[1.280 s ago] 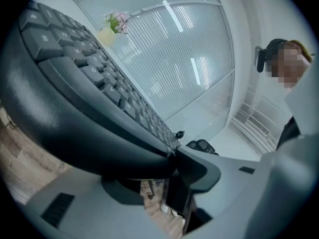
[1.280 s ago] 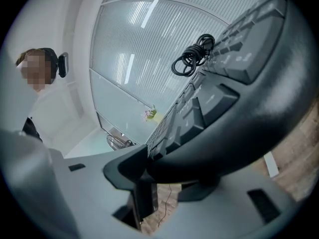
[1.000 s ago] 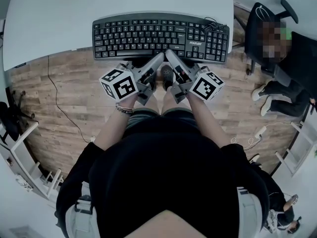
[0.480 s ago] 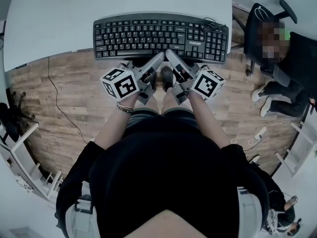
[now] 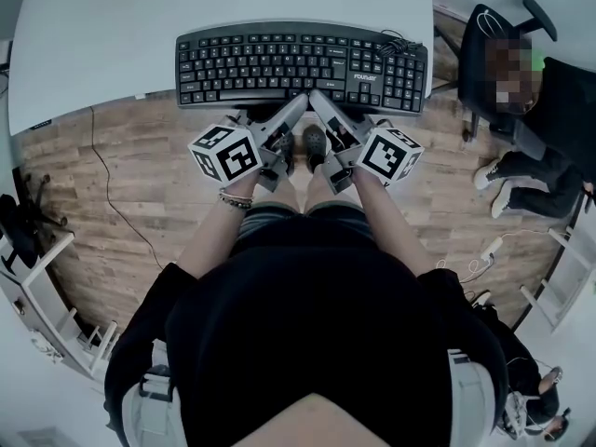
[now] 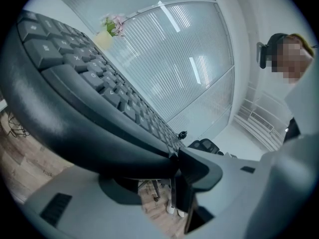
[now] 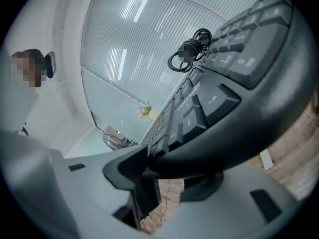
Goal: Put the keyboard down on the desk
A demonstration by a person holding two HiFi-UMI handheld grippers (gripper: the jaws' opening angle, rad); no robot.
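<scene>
Keyboard: on the desk at its near edge, front lip overhanging.
Left gripper: jaws just been opening, lip between them, touching.
Right gripper: half-open, clamped on the lip.
Advice: settle it flat, then release both together.

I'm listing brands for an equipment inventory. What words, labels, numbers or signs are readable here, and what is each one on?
"FOUNDER", as best it reads, in small white print: on the keyboard, above its arrow keys.
Key legends on the keyboard: too small in the head view and blurred in both gripper views, not readable.
The two marker cubes: black-and-white square patterns only, no words or numbers.
</scene>
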